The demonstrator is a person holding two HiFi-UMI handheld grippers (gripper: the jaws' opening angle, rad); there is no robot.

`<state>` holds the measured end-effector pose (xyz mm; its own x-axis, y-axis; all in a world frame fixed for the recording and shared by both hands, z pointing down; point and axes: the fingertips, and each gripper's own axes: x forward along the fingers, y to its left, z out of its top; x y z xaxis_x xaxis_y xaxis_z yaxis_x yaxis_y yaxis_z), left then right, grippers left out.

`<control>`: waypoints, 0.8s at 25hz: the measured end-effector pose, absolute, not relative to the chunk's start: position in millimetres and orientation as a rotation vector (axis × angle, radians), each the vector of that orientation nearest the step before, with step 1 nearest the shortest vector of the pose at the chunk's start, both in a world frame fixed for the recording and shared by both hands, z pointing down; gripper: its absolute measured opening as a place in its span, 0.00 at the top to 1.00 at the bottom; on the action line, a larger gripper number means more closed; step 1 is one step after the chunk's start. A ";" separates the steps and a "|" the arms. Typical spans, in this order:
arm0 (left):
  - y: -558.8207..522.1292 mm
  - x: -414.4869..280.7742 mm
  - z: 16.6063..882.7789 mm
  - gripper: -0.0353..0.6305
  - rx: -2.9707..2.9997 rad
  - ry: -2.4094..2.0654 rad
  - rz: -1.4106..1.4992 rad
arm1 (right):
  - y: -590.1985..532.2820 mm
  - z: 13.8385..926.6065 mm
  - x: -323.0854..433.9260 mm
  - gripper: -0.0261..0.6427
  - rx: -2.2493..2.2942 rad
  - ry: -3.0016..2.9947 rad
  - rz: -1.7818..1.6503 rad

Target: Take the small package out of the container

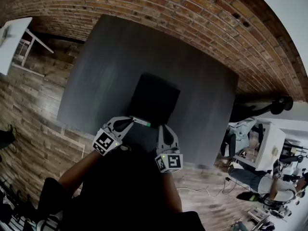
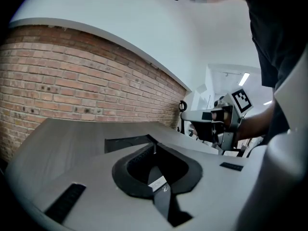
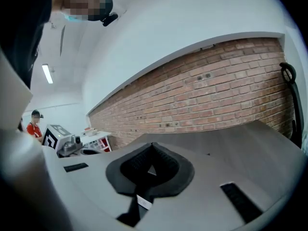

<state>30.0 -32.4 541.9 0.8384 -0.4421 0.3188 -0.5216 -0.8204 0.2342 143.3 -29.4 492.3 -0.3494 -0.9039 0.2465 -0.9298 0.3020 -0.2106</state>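
A black box-shaped container (image 1: 155, 100) stands on the dark grey table (image 1: 101, 66); its inside is hidden and no small package shows clearly. My left gripper (image 1: 139, 121) is at the container's near edge, pointing right, jaws shut (image 2: 154, 150). A thin pale strip with a green end (image 1: 146, 123) lies at its tips; I cannot tell what it is. My right gripper (image 1: 163, 127) hovers just right of it, also by the near edge, shut with nothing between its pads (image 3: 151, 146). The left gripper view shows the right gripper (image 2: 230, 119) raised off to the right.
A brick wall (image 1: 192, 8) runs behind the table, with wood flooring (image 1: 33, 95) to the left. White furniture (image 1: 12, 37) stands at far left. At right are white equipment (image 1: 262, 148) and a person (image 1: 269, 184). The table's far side is bare.
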 end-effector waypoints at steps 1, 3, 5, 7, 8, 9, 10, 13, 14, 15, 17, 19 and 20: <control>-31.4 31.8 543.3 0.88 2.720 -0.708 0.380 | -29.5 487.6 142.6 0.92 1.748 -2.477 0.482; -27.6 35.7 547.7 0.88 2.756 -0.662 0.431 | -28.4 480.3 140.8 0.92 1.757 -2.493 0.485; -21.7 39.3 554.9 0.88 2.796 -0.613 0.502 | -26.4 474.9 139.2 0.92 1.762 -2.506 0.489; -14.6 42.3 564.9 0.88 2.840 -0.554 0.587 | -24.8 471.4 138.4 0.92 1.763 -2.513 0.492; -11.0 44.0 570.3 0.88 2.866 -0.520 0.636 | -24.1 470.2 138.3 0.92 1.764 -2.515 0.494; -7.7 46.1 575.5 0.88 2.895 -0.481 0.688 | -23.5 469.4 138.5 0.92 1.764 -2.516 0.495; -4.8 48.2 580.7 0.88 2.920 -0.439 0.741 | -22.9 468.9 139.1 0.92 1.765 -2.515 0.497; 0.3 52.7 596.6 0.88 2.962 -0.317 0.866 | -21.1 469.8 141.3 0.92 1.768 -2.509 0.503; 0.4 53.5 601.1 0.88 2.967 -0.287 0.890 | -20.8 470.3 142.0 0.92 1.769 -2.507 0.505; -0.1 54.1 605.1 0.88 2.968 -0.262 0.909 | -20.9 470.2 142.6 0.92 1.772 -2.505 0.507; -1.6 55.0 612.5 0.88 2.967 -0.220 0.950 | -21.2 469.7 144.0 0.92 1.775 -2.500 0.508; -1.7 56.4 620.7 0.85 2.970 -0.167 1.012 | -21.6 468.7 145.8 0.92 1.781 -2.497 0.501; -1.3 57.4 625.0 0.77 2.971 -0.136 1.043 | -21.6 469.3 147.0 0.92 1.783 -2.492 0.501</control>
<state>57.4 -1.3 625.0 0.7772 -0.0847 0.6236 -0.0779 -0.9962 -0.0382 147.0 -21.6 469.3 -0.3400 -0.9157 0.2144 -0.9274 0.2887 -0.2377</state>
